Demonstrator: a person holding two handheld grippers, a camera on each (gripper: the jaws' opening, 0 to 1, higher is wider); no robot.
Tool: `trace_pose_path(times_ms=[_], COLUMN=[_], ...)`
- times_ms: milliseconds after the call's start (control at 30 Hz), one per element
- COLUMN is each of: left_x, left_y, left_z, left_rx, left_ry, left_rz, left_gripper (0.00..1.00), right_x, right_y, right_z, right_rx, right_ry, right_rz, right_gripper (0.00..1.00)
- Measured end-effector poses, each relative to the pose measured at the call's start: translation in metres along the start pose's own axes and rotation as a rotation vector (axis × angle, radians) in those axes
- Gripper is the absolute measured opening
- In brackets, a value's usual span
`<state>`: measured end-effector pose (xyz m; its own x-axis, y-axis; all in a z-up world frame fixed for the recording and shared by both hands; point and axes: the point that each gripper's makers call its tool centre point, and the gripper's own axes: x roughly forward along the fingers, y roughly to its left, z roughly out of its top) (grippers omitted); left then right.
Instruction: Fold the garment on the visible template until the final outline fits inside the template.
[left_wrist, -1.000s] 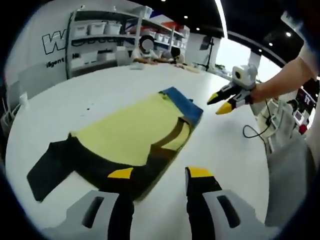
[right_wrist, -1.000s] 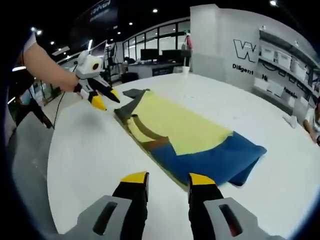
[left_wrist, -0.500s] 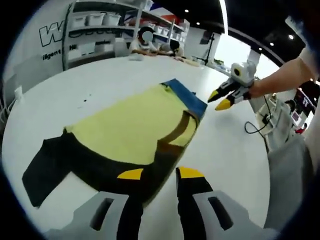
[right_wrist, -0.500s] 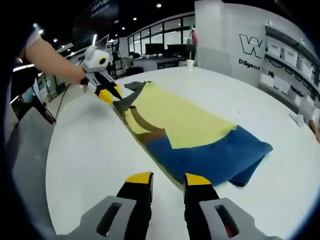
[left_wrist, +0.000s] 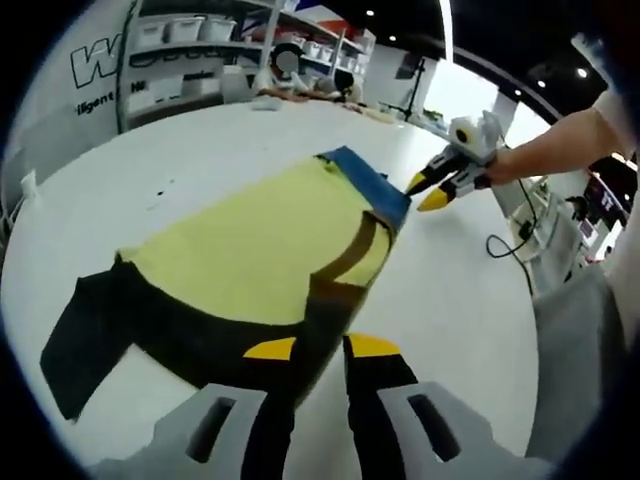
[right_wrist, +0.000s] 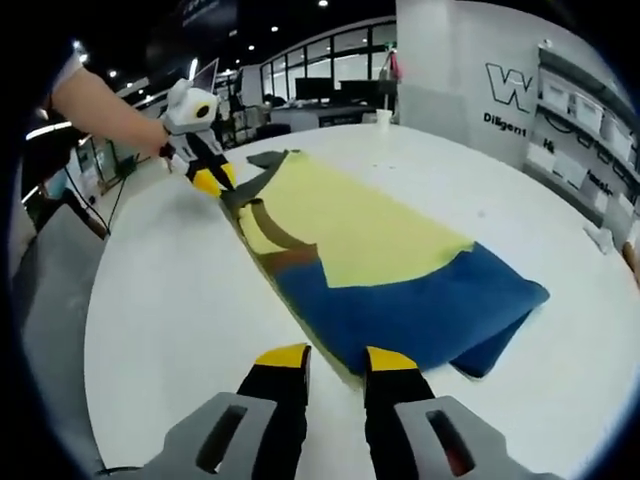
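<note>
Looking along my left tool (left_wrist: 308, 348), its narrowly parted jaws straddle the garment's (left_wrist: 260, 250) dark edge on the white surface (left_wrist: 450, 290); whether they pinch it, I cannot tell. The long axis runs toward my right tool (left_wrist: 425, 190). My right tool's view shows the blue end nearest, jaws slightly apart, holding nothing.

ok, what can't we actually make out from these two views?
- Template: the garment covers it in both gripper views, so its outline can't be checked.
- Left hand-held gripper: in the left gripper view its tips overlap the dark hem; touching or hovering is unclear.
- Right hand-held gripper: in the right gripper view, likewise at the blue edge.
- Wall lettering: cut off by the view edge in both.
</note>
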<state>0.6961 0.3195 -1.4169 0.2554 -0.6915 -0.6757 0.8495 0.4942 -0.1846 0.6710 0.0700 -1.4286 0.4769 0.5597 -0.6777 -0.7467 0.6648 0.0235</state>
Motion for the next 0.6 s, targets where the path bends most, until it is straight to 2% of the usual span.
trace_pose_path(times_ms=[133, 200, 600], left_x=[0.003, 0.003, 0.001], left_y=[0.001, -0.002, 0.002], left_z=[-0.003, -0.006, -0.013], left_rx=[-0.025, -0.025, -0.014], left_ry=[0.018, 0.04, 0.074], left_rz=[-0.019, -0.036, -0.02], left_gripper=[0.21, 0.18, 0.11], right_x=[0.002, 0.003, 0.007], right_y=[-0.001, -0.001, -0.004], right_z=[-0.002, -0.003, -0.008], right_rx=[-0.012, -0.016, -0.054], right_ry=[0.009, 0.015, 0.042], right_rz=[0.012, 0.019, 0.043], right_gripper=[0.15, 0.15, 0.12])
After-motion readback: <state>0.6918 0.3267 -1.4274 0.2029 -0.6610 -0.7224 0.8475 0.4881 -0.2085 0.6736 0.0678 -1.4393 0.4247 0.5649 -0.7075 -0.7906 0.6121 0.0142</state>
